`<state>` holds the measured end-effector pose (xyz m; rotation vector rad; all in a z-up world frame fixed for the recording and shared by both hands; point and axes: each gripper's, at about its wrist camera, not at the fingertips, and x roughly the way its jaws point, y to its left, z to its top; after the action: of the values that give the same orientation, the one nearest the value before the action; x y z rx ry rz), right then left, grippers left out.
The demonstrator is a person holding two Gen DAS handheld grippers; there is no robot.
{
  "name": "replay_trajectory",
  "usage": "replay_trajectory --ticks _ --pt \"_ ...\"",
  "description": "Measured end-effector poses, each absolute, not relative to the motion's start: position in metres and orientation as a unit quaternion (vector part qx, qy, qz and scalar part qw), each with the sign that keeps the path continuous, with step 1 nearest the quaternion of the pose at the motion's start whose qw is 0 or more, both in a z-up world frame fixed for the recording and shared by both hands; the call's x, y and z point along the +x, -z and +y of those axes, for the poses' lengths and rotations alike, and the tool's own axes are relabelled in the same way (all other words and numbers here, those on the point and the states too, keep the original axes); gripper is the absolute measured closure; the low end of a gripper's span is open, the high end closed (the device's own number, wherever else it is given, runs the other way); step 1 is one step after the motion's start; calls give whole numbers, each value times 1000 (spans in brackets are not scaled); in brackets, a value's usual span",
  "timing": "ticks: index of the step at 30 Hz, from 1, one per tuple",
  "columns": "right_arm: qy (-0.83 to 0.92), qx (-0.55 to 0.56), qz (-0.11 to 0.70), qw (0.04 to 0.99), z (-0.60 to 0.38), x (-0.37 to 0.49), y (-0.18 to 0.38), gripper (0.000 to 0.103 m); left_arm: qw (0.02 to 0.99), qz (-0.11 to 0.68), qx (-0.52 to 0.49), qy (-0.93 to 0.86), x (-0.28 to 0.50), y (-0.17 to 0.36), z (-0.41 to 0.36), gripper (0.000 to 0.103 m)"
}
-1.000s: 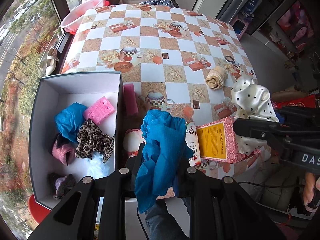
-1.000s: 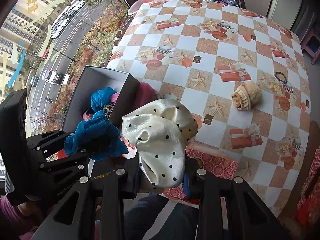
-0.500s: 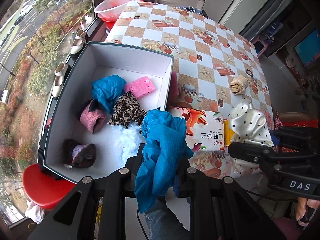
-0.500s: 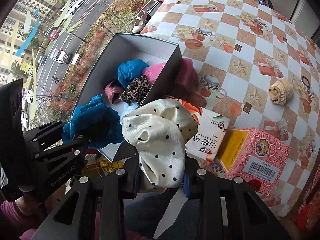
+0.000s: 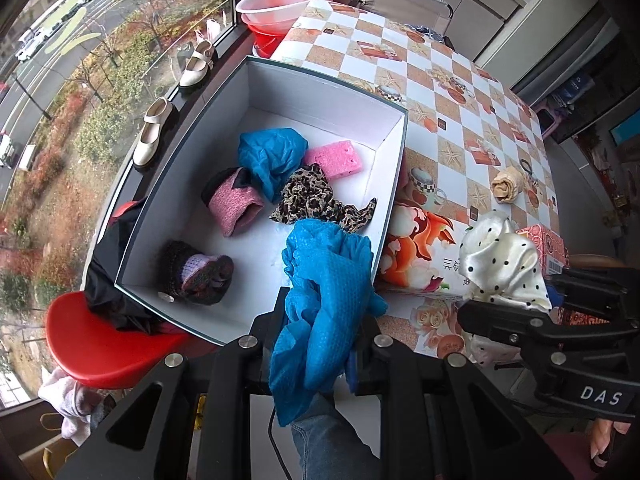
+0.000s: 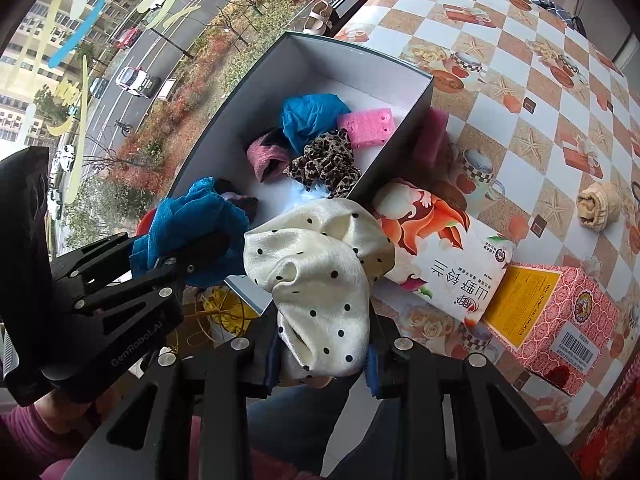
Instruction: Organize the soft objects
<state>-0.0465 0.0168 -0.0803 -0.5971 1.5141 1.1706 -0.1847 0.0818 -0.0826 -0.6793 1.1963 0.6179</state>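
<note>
Left hand-held gripper point(image 5: 318, 344) is clamped on a crumpled blue mesh cloth point(image 5: 324, 300), which bulges above and hangs below the fingers; the bundle sits over the near right corner of the open box point(image 5: 328, 80), partly above its interior. Right hand-held gripper point(image 6: 324, 356) is clenched on a cream satin cloth with black polka dots point(image 6: 320, 276), held just outside the box's near right wall, above the table point(image 5: 460, 92) edge. Inside the box, on its white floor: a second blue cloth point(image 5: 272, 158) toward the far end, a pink sponge point(image 5: 334, 160) touching it on the right, a leopard-print fabric piece point(image 5: 316, 200) just in front of both, a pink knitted item with a black edge point(image 5: 234, 204) left of the leopard piece, and a dark knitted item with lilac trim point(image 5: 196, 274) near the box's front left corner. A white fluffy item lies near the leopard piece; its extent cannot be determined. Outside the box, against its right wall, lies a flat package with orange floral print point(image 6: 440, 248); beyond that package, further from the box, stands a pink patterned carton point(image 6: 560, 312). A rolled beige cloth point(image 5: 507, 185) rests on the table, well apart from the box on its right. A second pink sponge point(image 6: 434, 132) leans against the box's outer right wall.
</note>
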Motion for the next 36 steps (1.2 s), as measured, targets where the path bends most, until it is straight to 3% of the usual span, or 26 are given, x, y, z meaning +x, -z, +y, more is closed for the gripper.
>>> replay_trajectory --ticks 36 --pt "-501 -270 628 530 44 -55 80 70 720 536 -322 -301 -201 88 105 79"
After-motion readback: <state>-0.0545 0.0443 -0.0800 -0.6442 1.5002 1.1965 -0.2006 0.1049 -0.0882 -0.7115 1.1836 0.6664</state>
